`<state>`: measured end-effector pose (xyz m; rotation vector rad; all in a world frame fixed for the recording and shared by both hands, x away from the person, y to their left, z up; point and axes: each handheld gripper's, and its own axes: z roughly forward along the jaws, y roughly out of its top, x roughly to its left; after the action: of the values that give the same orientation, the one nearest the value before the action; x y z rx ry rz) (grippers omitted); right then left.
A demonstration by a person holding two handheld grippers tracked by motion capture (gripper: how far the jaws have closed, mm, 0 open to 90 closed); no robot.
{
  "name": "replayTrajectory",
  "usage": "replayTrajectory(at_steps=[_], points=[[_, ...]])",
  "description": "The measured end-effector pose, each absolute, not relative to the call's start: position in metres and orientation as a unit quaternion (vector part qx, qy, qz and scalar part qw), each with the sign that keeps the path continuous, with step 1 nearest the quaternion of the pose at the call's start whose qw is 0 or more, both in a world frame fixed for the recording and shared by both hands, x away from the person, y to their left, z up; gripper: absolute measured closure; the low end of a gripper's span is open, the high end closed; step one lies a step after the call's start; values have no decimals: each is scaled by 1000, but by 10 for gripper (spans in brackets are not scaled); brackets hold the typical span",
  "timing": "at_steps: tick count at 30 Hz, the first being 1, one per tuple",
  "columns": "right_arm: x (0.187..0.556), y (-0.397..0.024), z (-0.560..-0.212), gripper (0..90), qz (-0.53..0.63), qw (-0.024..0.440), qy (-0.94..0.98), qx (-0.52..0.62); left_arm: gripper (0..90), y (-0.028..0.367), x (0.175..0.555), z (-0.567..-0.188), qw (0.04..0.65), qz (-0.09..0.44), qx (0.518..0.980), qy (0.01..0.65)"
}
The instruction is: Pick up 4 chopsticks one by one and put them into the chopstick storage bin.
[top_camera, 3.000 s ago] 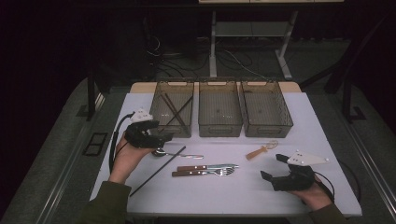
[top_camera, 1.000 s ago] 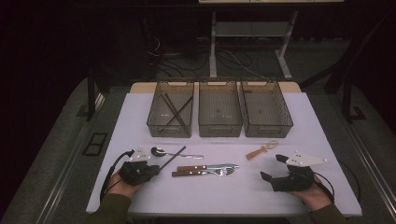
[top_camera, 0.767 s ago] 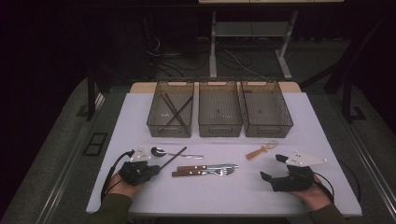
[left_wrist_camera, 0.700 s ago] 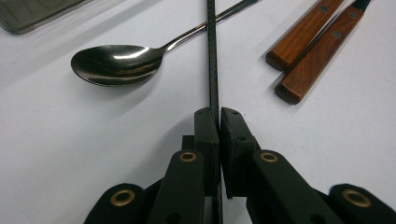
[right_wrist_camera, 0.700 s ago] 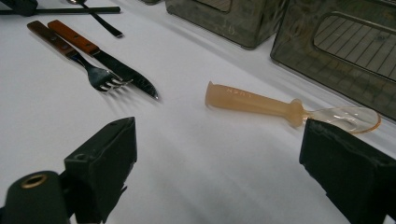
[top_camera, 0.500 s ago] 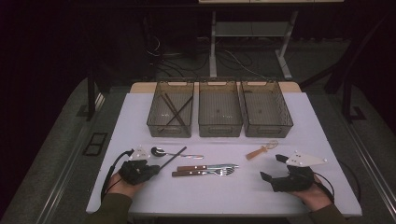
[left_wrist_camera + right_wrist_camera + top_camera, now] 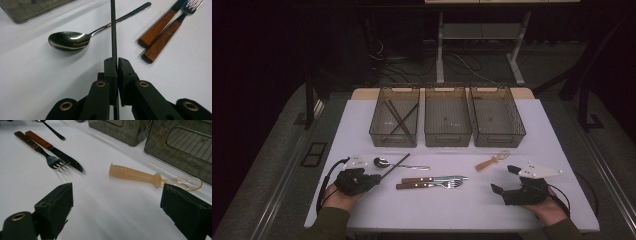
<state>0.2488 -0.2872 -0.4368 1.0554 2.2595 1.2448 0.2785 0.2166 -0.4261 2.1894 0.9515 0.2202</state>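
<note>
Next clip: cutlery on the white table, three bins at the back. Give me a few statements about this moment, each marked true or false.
1. The left gripper is shut on a thin black chopstick. True.
2. The right gripper holds the fork. False: its jaws stand open with nothing between them.
3. The left bin holds chopsticks. True.
4. The metal spoon lies in the middle bin. False: it lies on the table.

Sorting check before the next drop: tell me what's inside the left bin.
The left bin holds two dark chopsticks crossed on its floor. Its tinted near wall hides the front strip, so anything small lying there cannot be seen.
</note>
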Motion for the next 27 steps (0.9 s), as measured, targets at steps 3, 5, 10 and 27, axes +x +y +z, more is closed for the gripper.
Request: replayTrajectory(at_steps=[3, 5, 10, 27], points=[[249, -287, -437, 113, 440, 176, 798, 372, 859, 217, 278, -422, 373, 83, 847, 370], [249, -287, -437, 113, 438, 177, 799, 372, 859, 218, 278, -420, 377, 83, 847, 366], [249, -287, -437, 113, 437, 176, 800, 371, 858, 219, 279, -416, 392, 73, 841, 366], [250, -287, -438, 113, 436, 174, 801, 373, 858, 220, 293, -397, 419, 86, 823, 374]])
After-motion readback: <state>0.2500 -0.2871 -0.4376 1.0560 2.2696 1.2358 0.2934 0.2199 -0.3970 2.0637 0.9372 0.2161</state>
